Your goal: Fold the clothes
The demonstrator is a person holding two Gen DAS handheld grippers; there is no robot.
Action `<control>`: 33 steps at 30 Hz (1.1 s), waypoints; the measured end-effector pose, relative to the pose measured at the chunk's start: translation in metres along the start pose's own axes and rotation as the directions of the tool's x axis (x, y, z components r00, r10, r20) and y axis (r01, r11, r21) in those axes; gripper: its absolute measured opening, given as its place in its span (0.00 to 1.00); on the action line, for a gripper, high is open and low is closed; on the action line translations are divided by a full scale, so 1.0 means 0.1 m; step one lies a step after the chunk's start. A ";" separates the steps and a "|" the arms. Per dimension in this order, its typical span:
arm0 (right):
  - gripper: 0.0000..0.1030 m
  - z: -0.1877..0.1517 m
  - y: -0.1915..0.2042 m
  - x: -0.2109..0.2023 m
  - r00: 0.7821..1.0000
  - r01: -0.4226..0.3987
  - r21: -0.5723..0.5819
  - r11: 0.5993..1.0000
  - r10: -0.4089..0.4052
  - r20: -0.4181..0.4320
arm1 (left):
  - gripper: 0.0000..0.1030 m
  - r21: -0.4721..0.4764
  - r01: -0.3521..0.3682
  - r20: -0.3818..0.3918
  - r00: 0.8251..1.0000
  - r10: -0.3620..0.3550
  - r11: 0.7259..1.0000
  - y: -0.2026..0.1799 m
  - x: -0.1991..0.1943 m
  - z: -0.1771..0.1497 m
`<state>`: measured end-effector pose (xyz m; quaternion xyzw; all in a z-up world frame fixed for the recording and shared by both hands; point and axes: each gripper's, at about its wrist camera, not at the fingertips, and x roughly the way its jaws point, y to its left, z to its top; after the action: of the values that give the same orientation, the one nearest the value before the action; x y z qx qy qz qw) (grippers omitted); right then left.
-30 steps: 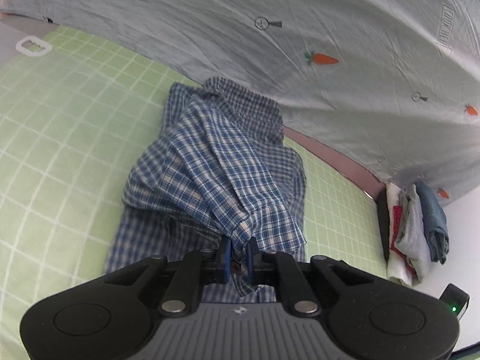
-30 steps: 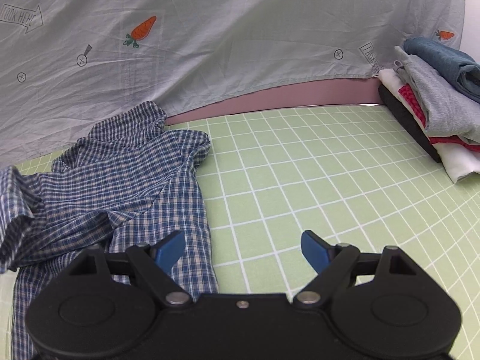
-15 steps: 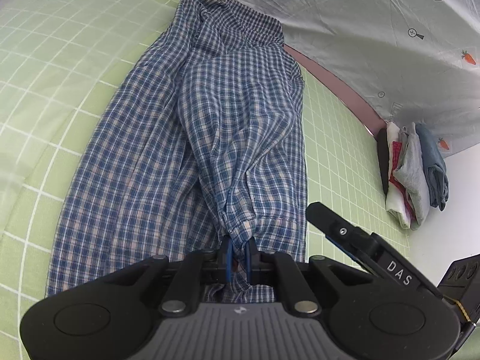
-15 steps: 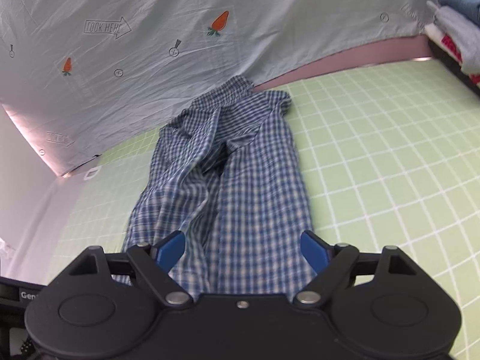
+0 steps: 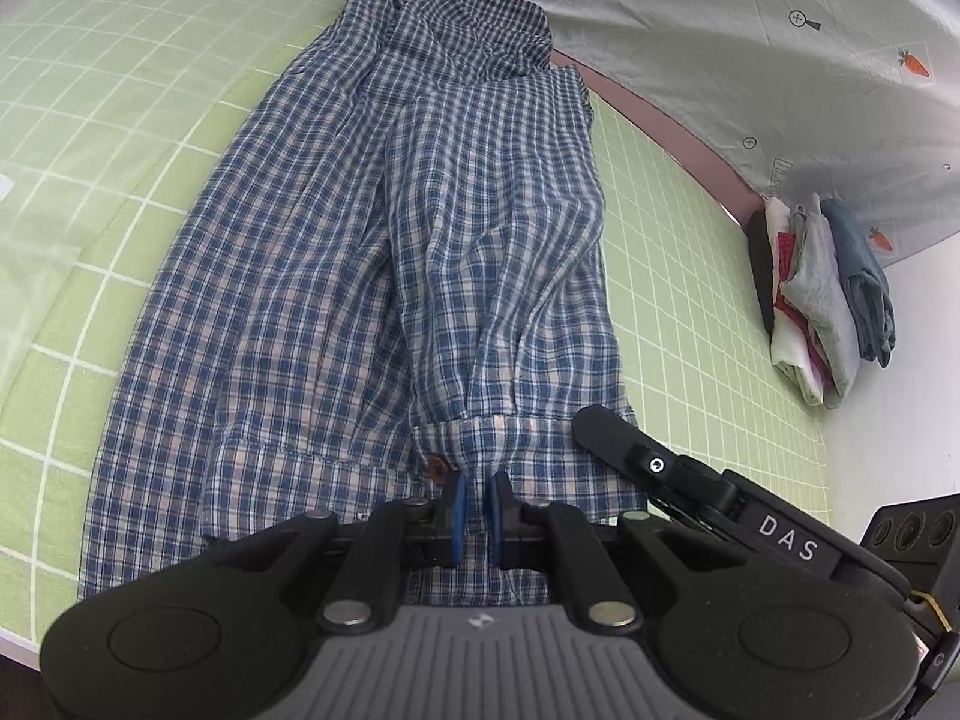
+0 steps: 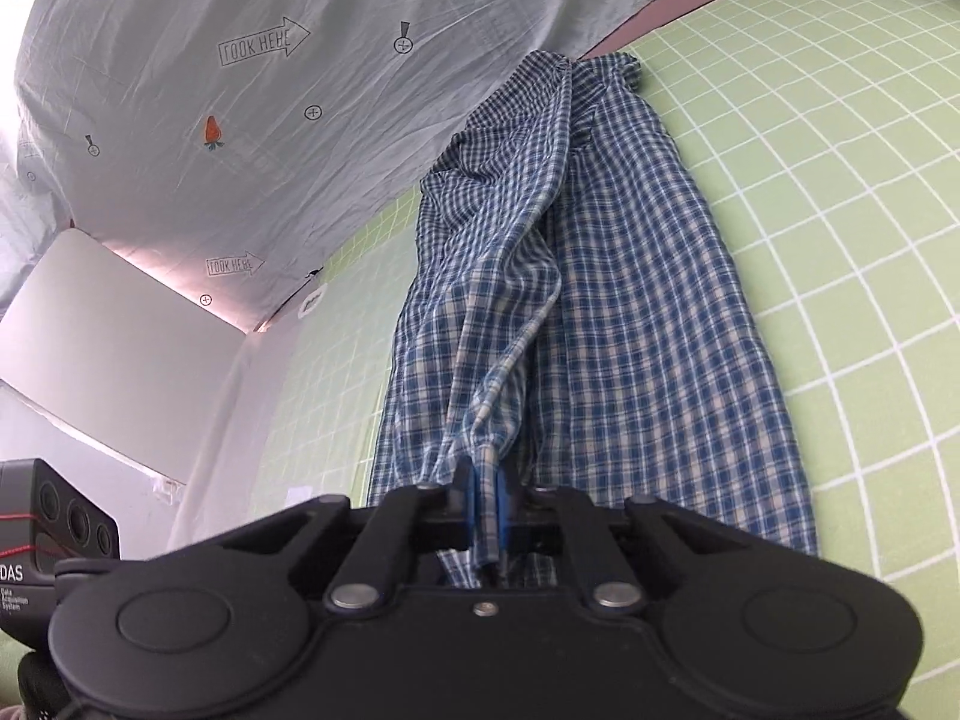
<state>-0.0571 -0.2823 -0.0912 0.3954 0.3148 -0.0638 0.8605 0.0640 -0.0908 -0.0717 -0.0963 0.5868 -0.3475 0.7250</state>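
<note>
A blue and white checked shirt (image 5: 360,270) lies stretched lengthwise on the green grid mat (image 5: 90,90), collar end far away. My left gripper (image 5: 478,507) is shut on the near cuffed edge beside a brown button (image 5: 437,468). In the right wrist view the same shirt (image 6: 630,330) runs away from me. The jaws of my right gripper (image 6: 485,510) are closing on a bunched fold of its near edge, and the blue pads (image 6: 465,504) press on the cloth. Part of the right gripper (image 5: 690,480) shows just right of the left one.
A stack of folded clothes (image 5: 822,300) sits at the mat's far right edge. A grey sheet with carrot prints (image 5: 780,60) hangs behind the mat. The body of the left gripper (image 6: 54,516) shows at lower left. A white panel (image 6: 90,312) stands beyond the mat (image 6: 840,180).
Both grippers have drawn back toward the near edge, pulling the crumpled shirt out long and flat. The right gripper swung over the shirt and closed on its edge; it stood wide before.
</note>
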 end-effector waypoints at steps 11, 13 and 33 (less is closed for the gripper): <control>0.04 -0.20 -0.15 -0.14 0.983 0.184 0.010 0.983 -0.184 -0.012 | 0.11 0.068 -0.111 0.009 0.994 0.110 0.992 0.11 -0.13 -0.10; 0.05 -0.24 -0.21 -0.11 0.974 0.224 0.020 0.974 -0.223 -0.030 | 0.14 0.060 -0.138 0.020 0.990 0.137 0.989 0.17 -0.17 -0.08; 0.21 -0.01 0.33 0.25 0.934 0.356 -0.298 0.886 -0.328 0.141 | 0.38 0.020 -0.367 0.053 0.929 0.366 0.930 0.70 -0.37 -0.03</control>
<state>-0.0261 -0.2559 -0.0857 0.1866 0.3482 -0.1799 0.9009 0.0855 -0.0152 -0.0817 0.0171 0.5714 -0.2123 0.7926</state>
